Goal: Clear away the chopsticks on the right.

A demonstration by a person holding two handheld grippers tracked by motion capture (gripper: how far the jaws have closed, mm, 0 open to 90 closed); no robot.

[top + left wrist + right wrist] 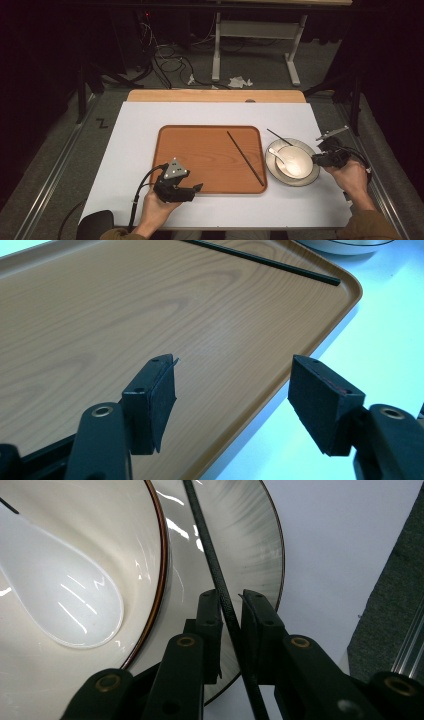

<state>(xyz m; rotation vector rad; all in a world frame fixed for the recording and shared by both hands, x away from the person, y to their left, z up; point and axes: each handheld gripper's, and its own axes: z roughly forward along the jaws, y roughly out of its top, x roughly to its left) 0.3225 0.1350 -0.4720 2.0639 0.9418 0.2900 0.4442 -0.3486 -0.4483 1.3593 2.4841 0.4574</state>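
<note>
A wooden tray [200, 150] lies mid-table with one black chopstick [245, 157] slanting across its right side. To its right a cream bowl [299, 156] sits on a plate [273, 172] and holds a white spoon [283, 159]. My right gripper [316, 160] is at the bowl's right rim. In the right gripper view its jaws [231, 597] are shut on a second black chopstick [205, 535] that runs over the plate [245, 535] beside the bowl [125, 520] and spoon [65, 595]. My left gripper [199, 187] hovers open over the tray's front edge [232, 375], nothing between its pads.
A white mat [135, 130] covers the table, with a wooden strip [215, 96] along the far side. The table's right edge runs close to my right hand. Beyond the table are cables and a desk frame [216, 45] on the floor.
</note>
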